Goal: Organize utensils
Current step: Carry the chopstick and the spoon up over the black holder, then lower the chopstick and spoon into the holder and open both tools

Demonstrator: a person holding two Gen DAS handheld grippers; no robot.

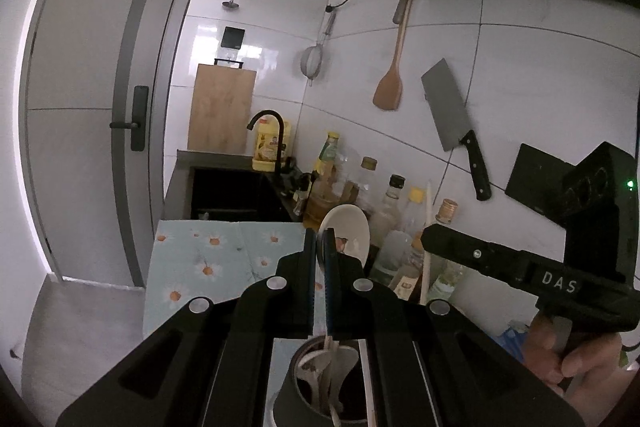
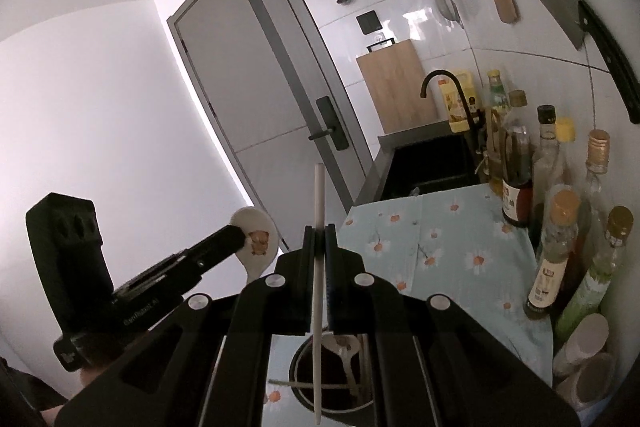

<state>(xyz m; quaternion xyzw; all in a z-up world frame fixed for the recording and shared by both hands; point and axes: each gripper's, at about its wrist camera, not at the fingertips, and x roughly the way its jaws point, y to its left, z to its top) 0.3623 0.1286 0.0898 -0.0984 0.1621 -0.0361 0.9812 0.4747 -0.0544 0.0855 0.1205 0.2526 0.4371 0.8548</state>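
Left gripper point(image 1: 320, 239) clamped on white ceramic spoon point(image 1: 346, 229), bowl sticking up at 12 o'clock. Right gripper point(image 2: 320, 233) clamped on white chopstick point(image 2: 319, 267), upright. Both held above dark utensil holder point(image 2: 332, 379) at 6 o'clock on floral cloth point(image 2: 452, 251); more spoons inside.

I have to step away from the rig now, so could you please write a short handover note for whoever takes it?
Left claw: shut on the white ceramic spoon, held up above the counter.
Right claw: shut on a white chopstick, upright, its lower end over the holder.
Utensil holder: dark cup on the floral cloth, directly below both claws, with more spoons and sticks inside.
Done: one utensil gripped in each claw.
Left: whether these two go in or come out the views cannot tell; place them, then sort the rest.
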